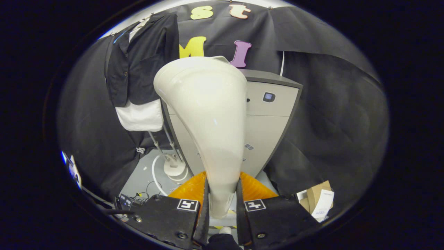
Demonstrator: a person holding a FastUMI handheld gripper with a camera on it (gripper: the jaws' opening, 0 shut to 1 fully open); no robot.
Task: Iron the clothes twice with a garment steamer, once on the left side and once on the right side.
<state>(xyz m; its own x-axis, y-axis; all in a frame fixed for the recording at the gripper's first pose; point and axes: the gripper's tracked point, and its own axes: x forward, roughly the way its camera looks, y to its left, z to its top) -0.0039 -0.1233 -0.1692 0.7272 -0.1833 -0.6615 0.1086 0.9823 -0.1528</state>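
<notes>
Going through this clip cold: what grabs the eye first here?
The cream steamer head, clamped by its handle between the gripper fingers, rises up ahead of them. Beyond it to the left hangs a black jacket over a white shirt; directly behind stands a grey cabinet.

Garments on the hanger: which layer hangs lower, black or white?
The white cloth garment. Its hem shows below the black buttoned jacket worn over it. The claw is shut on the cream plastic steamer head.

steamer head [204, 114] held in tongs [222, 198], blocking ahead, grey cabinet [270, 114] behind, jacket [142, 62] reachable leftward
</notes>
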